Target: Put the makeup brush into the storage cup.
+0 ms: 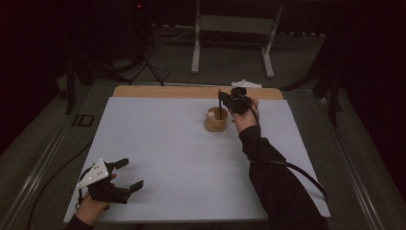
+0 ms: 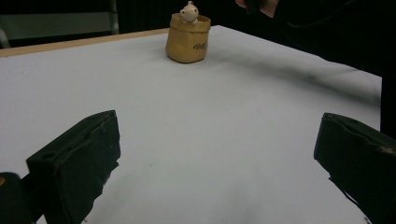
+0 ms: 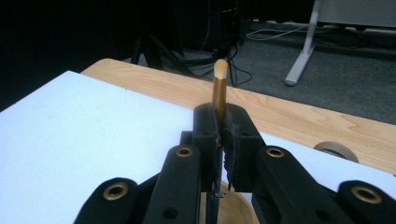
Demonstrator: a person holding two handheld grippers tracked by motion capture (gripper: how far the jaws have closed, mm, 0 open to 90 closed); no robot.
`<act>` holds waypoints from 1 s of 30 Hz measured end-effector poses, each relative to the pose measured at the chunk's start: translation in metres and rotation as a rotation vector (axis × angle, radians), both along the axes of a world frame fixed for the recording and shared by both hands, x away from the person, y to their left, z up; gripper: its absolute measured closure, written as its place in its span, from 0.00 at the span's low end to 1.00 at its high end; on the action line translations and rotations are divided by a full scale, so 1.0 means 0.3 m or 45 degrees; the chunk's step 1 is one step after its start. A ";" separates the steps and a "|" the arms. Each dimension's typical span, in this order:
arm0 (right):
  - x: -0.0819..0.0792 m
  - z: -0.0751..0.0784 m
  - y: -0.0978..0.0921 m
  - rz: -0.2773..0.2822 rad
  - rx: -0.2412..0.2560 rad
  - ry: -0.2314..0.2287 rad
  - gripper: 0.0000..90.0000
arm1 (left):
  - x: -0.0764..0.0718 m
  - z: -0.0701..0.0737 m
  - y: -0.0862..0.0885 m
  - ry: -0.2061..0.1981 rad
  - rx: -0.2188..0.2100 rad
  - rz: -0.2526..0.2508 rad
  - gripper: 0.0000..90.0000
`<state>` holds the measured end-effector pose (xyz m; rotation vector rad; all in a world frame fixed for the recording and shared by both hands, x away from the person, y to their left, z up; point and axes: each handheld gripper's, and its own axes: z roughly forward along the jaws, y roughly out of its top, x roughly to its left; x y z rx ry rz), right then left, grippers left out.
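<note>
A tan pouch-shaped holder stands upright at the far middle of the white sheet, with a small white figure poking out of its top. My right gripper hovers just above it, shut on a thin stick that hangs upright into the holder's mouth. In the right gripper view the stick is gold with a cream tip, pinched between the jaws of the right gripper. My left gripper rests near the front left corner, open wide and holding nothing. The holder stands well ahead of the left gripper.
The white sheet covers most of a wooden table, leaving a bare strip along the far edge. A tape-like ring lies on that strip. A white metal stand and cables sit on the floor beyond.
</note>
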<state>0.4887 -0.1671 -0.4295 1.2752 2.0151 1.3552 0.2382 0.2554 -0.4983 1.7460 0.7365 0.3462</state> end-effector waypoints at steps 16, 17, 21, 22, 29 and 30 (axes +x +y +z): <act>0.018 0.014 -0.007 0.068 -0.072 0.085 0.43 | 0.000 0.000 0.000 0.002 -0.001 -0.002 0.02; 0.020 0.022 -0.007 0.094 -0.054 0.107 0.29 | 0.000 -0.001 0.000 0.002 -0.002 -0.002 0.02; 0.015 0.050 -0.014 0.219 -0.061 0.143 0.10 | 0.000 0.000 -0.001 0.001 0.000 -0.003 0.02; 0.014 0.054 -0.016 0.250 -0.065 0.159 0.09 | 0.000 0.000 -0.001 0.001 0.000 -0.003 0.02; -0.003 0.090 -0.038 0.269 -0.159 0.145 0.09 | 0.000 0.001 -0.002 -0.003 0.000 -0.002 0.02; -0.006 0.095 -0.043 0.271 -0.146 0.148 0.09 | 0.000 0.001 -0.002 -0.002 0.000 -0.002 0.02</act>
